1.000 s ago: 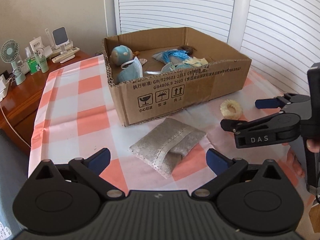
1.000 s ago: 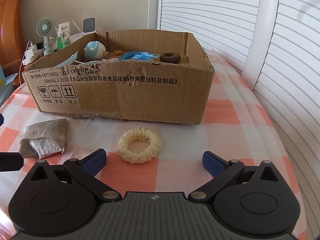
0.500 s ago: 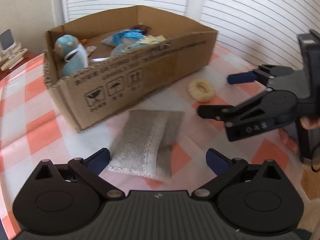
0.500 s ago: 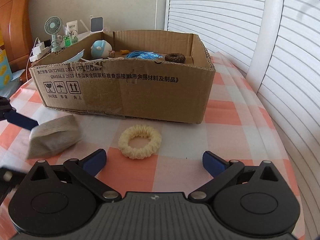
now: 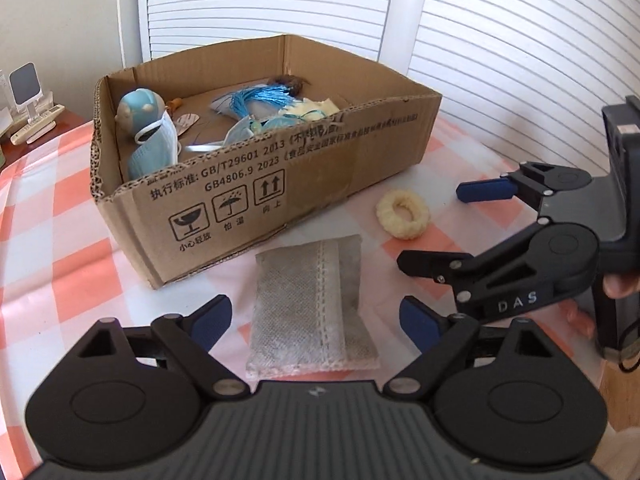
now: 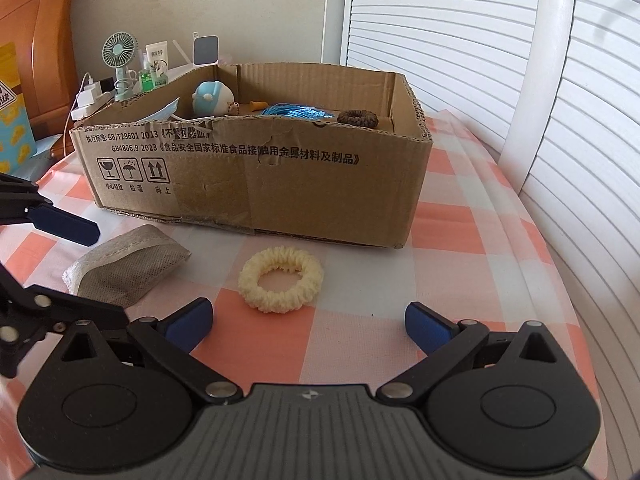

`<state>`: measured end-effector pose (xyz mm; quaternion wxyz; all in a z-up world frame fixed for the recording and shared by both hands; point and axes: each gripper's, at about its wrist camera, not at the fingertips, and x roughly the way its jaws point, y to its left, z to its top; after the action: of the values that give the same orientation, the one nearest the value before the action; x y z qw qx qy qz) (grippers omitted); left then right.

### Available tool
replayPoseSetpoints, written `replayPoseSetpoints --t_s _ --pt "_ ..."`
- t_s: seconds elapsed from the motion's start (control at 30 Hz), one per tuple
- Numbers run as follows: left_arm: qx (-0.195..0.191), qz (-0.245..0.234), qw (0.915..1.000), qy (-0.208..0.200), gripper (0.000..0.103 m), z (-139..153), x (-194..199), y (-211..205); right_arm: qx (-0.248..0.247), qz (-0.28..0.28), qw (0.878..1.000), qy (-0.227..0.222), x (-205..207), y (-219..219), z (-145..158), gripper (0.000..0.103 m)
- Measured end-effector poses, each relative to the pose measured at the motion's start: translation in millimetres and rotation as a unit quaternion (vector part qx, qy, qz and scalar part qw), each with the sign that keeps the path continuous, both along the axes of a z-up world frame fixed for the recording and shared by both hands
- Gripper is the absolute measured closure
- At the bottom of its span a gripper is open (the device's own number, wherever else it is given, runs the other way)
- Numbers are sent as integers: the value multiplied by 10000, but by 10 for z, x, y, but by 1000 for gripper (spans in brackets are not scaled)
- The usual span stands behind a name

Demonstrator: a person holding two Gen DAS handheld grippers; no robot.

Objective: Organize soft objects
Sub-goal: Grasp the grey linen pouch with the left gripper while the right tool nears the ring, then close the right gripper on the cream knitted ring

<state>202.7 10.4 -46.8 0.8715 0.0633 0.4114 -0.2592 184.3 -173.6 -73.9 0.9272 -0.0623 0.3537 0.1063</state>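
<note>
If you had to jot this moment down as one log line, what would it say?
left gripper: open, over grey pouch | right gripper: open, behind cream scrunchie | both items outside cardboard box

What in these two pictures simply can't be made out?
- Cardboard box floor: in the right wrist view the near wall hides it.
- Grey pouch: its near edge sits behind the left tool body in the left wrist view.
- Small bottles behind the box: labels too small to read.

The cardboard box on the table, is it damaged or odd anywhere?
Yes. The cardboard box has a ragged, torn top edge on its front wall, with a creased patch below. A blue face mask hangs against its corner.
</note>
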Motion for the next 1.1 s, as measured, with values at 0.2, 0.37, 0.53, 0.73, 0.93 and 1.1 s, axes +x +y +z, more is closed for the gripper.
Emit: replayPoseSetpoints --t_s 0.2,0.37,0.53,0.73,0.93,1.1 --pt "146 261 9995 -110 61 27 -54 -16 -15 29 10000 -27 -27 -1 1 0" --pt "159 735 9972 -46 62 54 -215 159 -15 17 10000 -39 -29 18 1 0" --pt "-42 1079 9941 67 61 41 -338 340 23 212 9997 83 95 103 15 0" --pt "-142 1183 9928 81 55 28 -317 390 25 486 9988 83 199 217 30 3" --pt "-192 1241 9921 53 45 20 -310 419 47 510 9987 -13 152 187 90 34" --pt "-218 1270 9917 49 45 20 -299 416 14 416 9991 -28 151 151 115 53"
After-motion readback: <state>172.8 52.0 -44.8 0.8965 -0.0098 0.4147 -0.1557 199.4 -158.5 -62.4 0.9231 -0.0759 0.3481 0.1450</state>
